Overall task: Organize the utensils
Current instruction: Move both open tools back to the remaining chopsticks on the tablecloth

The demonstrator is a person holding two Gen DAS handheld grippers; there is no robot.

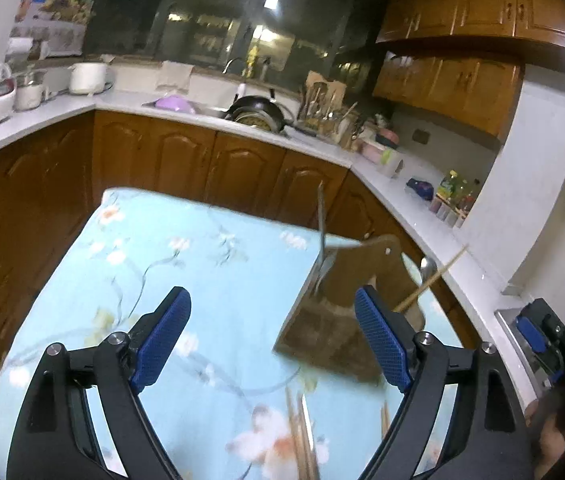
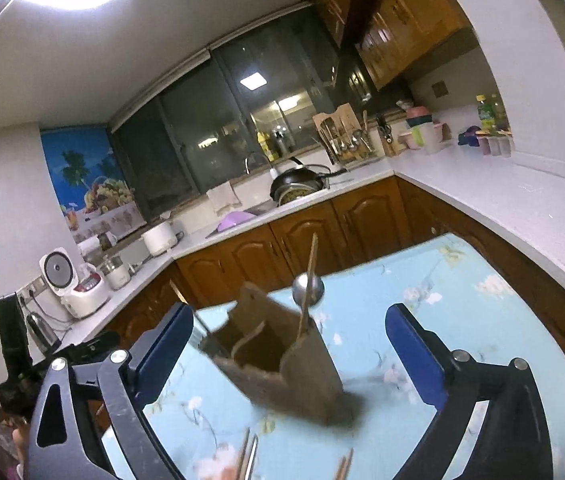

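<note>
We held left gripper (image 1: 272,340) and right gripper (image 2: 288,352) wide open, both empty. Wooden holder (image 2: 282,364) stood on surface (image 1: 202,264); loose chopsticks (image 2: 248,456) lay near. Best grab one slowly, mid-stick.

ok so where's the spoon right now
The spoon stands bowl-up in the wooden holder on the blue floral table, mid-frame in the right wrist view, beside a chopstick.

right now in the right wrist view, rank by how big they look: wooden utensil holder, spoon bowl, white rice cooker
1. wooden utensil holder, clearly largest, though nearest the camera
2. white rice cooker, farther off, so its true size is unsure
3. spoon bowl
</note>
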